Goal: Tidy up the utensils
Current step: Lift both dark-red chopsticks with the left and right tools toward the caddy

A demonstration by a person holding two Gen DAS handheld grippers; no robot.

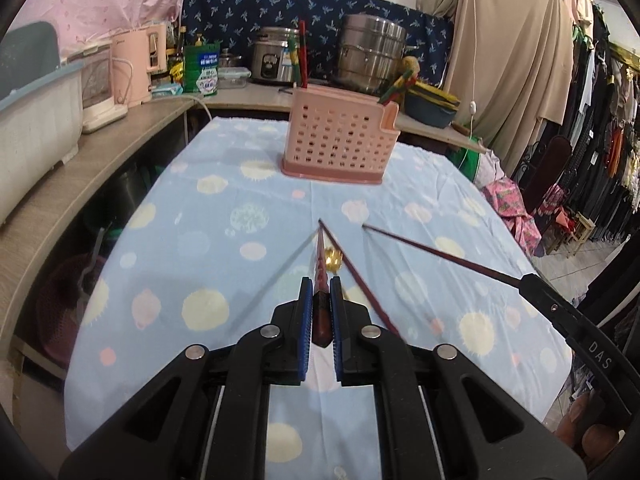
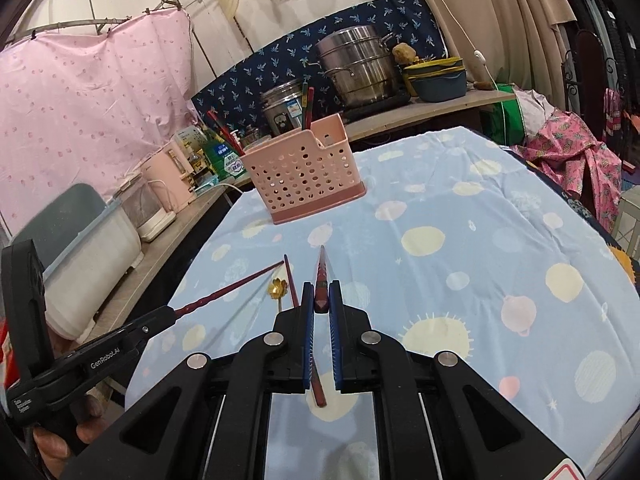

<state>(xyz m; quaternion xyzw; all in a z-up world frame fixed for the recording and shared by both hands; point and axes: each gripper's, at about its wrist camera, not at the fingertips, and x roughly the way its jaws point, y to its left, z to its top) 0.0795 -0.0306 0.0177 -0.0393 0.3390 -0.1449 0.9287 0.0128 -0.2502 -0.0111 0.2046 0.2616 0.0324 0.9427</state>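
- L gripper [image 1: 321, 296]: jaws pinching a dark red chopstick [image 1: 320, 256], held above the cloth.
- R gripper [image 2: 321, 300]: same, 2nd chopstick [image 2: 321, 276].
- Step: carry phase, I judge.
- Next: aim tips into pink holder [image 1: 338, 136] at far end of table [image 1: 200, 240]; gold spoon [image 2: 277, 287] and 1 chopstick left on cloth.

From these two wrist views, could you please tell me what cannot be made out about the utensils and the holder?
- Pink holder: its inside and dividers, hidden by its own walls in both views.
- Gold spoon: its handle, hidden behind the right gripper; in the left wrist view, the left gripper covers most of it.
- Chopstick on the cloth: its middle, covered by the right gripper's fingers.
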